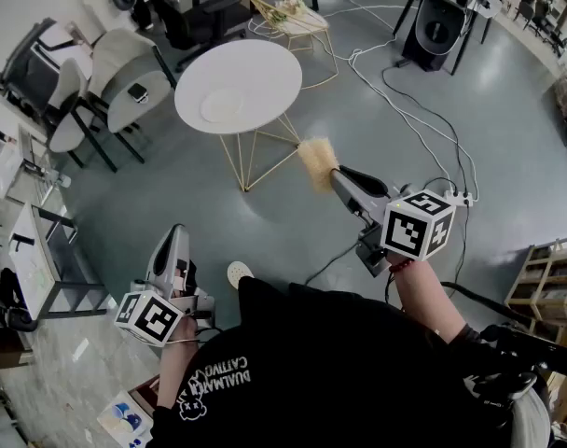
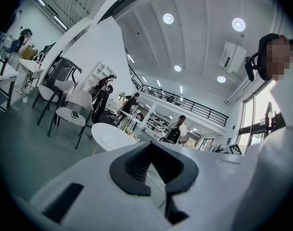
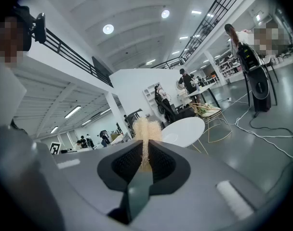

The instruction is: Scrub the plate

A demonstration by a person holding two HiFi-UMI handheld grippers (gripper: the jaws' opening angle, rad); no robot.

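A white plate [image 1: 226,107] lies on a round white table [image 1: 265,68] with gold wire legs, well ahead of both grippers. My right gripper [image 1: 347,183] is shut on the dark handle of a brush, and its tan bristles [image 1: 318,163] point toward the table. In the right gripper view the bristles [image 3: 146,128] stick up from between the pads, with the table [image 3: 187,126] and plate [image 3: 171,138] beyond them. My left gripper [image 1: 174,237] is held low at the left, shut with nothing in it. Its view shows the closed jaws [image 2: 152,163] and the table [image 2: 113,134] in the distance.
Grey chairs [image 1: 125,87] stand left of the table, one with a phone [image 1: 137,91] on its seat. Behind are a gold wire side table [image 1: 293,19] and a speaker on a stand [image 1: 437,21]. Cables [image 1: 409,110] run across the floor. A wooden shelf [image 1: 545,278] stands at the right.
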